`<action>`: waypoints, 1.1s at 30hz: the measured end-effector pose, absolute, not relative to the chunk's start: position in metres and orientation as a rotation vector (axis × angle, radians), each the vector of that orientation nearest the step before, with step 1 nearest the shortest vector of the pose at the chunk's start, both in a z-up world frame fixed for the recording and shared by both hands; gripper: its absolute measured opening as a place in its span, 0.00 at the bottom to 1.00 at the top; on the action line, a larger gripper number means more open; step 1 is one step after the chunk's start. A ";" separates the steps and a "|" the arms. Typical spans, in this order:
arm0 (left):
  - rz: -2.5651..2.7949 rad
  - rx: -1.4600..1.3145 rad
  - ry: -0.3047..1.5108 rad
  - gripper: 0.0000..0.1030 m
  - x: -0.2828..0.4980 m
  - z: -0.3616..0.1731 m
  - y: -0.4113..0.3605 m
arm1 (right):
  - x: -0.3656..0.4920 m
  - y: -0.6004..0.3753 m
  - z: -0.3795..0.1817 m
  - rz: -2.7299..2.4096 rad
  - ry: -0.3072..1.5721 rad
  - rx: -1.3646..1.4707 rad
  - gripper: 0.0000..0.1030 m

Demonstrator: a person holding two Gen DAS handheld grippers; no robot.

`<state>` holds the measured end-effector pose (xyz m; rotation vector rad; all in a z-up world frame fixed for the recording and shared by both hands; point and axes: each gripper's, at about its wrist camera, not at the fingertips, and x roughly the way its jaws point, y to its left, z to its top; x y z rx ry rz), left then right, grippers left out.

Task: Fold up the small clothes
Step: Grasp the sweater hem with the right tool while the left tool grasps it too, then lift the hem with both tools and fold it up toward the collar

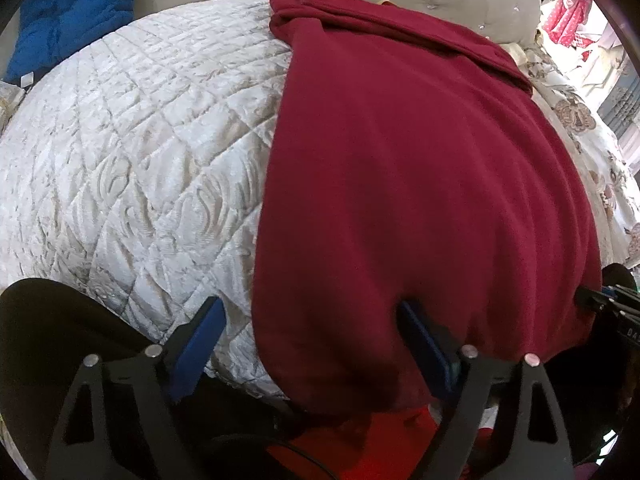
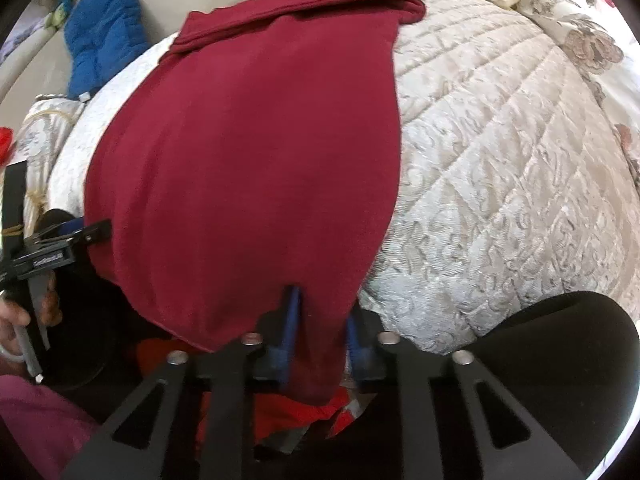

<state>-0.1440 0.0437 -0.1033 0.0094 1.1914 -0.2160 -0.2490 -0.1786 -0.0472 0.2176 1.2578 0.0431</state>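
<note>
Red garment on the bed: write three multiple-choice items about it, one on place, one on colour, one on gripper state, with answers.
1. Where does the dark red garment lie?
A. On the white quilted bedspread
B. On a wooden table
C. In a basket

2. What colour is the cushion by the headboard?
A. Green
B. Blue
C. Black

3. How is the right gripper?
A. Wide open, clear of cloth
B. Out of view
C. Closed on the garment's near edge

Answers: 1 A, quilt shows around the garment; 2 B, plainly blue; 3 C, cloth is pinched between its fingers.
</note>
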 end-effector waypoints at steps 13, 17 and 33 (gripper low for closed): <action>-0.273 0.048 1.175 0.56 -0.149 -0.096 0.032 | -0.248 -0.180 -0.049 0.090 1.272 0.253 0.08; -0.274 0.053 1.169 0.56 -0.149 -0.097 0.031 | -0.249 -0.177 -0.050 0.093 1.266 0.224 0.08; -0.349 -0.172 1.080 0.15 -0.116 -0.030 0.067 | -0.238 -0.216 0.036 0.295 0.945 0.486 0.00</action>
